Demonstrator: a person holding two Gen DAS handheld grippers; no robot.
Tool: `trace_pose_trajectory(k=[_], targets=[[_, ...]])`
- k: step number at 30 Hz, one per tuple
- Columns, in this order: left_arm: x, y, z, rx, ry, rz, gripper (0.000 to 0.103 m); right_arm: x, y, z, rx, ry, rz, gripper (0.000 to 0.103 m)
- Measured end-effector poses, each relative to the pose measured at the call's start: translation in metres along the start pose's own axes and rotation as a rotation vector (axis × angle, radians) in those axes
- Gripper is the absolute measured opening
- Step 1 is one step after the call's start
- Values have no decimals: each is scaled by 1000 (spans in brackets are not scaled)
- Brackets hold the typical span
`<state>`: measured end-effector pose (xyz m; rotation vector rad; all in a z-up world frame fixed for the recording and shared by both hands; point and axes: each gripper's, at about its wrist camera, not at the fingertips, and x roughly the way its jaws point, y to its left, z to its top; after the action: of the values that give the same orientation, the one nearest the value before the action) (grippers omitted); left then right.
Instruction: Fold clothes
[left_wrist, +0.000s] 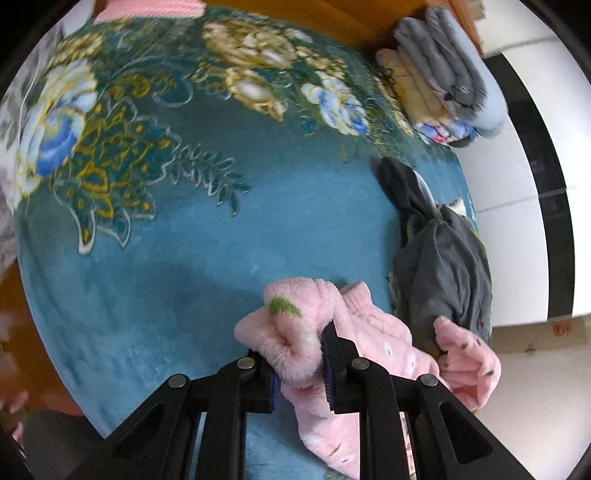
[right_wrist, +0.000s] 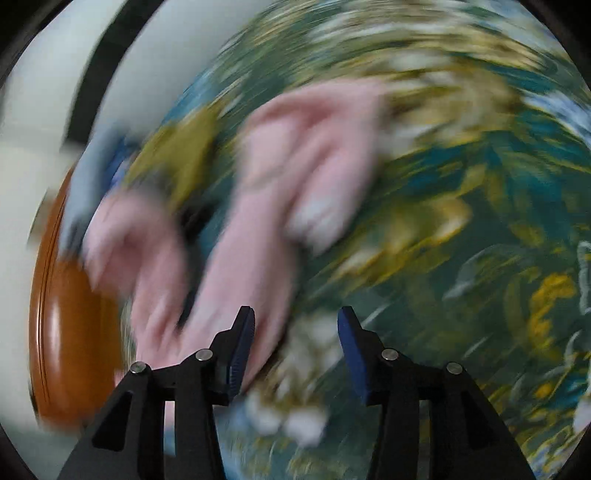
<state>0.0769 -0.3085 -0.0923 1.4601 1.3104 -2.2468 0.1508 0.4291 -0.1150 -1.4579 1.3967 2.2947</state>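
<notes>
Whole bed is covered by a teal blanket (left_wrist: 221, 229) with big blue and gold flower prints, and there's a glossy orange-brown wooden bed frame (right_wrist: 70, 332) poking out along the edge. Floor (left_wrist: 517, 258) next to it is pale, shiny tile with a wide black stripe (left_wrist: 554, 229) running through it. Right wrist view is super motion-blurred, so not much else to make out there.

Right wrist view motion-blurred, pink garment (right_wrist: 266, 192) smeared, floral blanket (right_wrist: 461, 221) streaked
</notes>
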Motion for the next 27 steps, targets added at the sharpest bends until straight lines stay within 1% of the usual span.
trace_pose_trajectory(k=[2,4,7,9,11,12,14,15,18,20,21,23,25,26,27], targets=[[3,2,0,-12,-1,1,19,8,-22,20,115,-38,-6,48],[5,4,-1,-25,-3,2,19,24,-34,32,223,-50,38,48],[9,7,-2,-43,-5,4,19,40,-31,39,303,-65,91,48],[11,8,-2,-54,-6,4,19,47,-23,42,307,-72,60,48],[11,7,-2,-55,-5,3,19,48,-16,50,282,-76,14,17],[11,7,-2,-56,-5,2,19,47,-14,56,261,-74,-11,6],[11,6,-1,-57,-4,1,19,32,-8,66,214,-83,-41,6],[10,5,-1,-55,-5,-2,19,19,-4,72,180,-106,-48,5],[-3,-2,3,-18,-28,-40,19,-54,14,90,29,-255,-38,5],[-12,-5,5,17,-47,-66,19,-119,24,94,-93,-383,-49,5],[-10,-1,3,20,-40,-60,19,-148,21,91,-130,-434,-61,5],[-6,7,1,26,-26,-46,19,-183,5,81,-153,-481,-101,5],[-2,15,-1,32,-12,-33,19,-199,-24,72,-147,-486,-197,5],[0,19,-3,35,-5,-26,19,-193,-45,69,-129,-441,-262,5],[2,23,-4,38,2,-20,19,-182,-74,62,-96,-366,-335,5]])
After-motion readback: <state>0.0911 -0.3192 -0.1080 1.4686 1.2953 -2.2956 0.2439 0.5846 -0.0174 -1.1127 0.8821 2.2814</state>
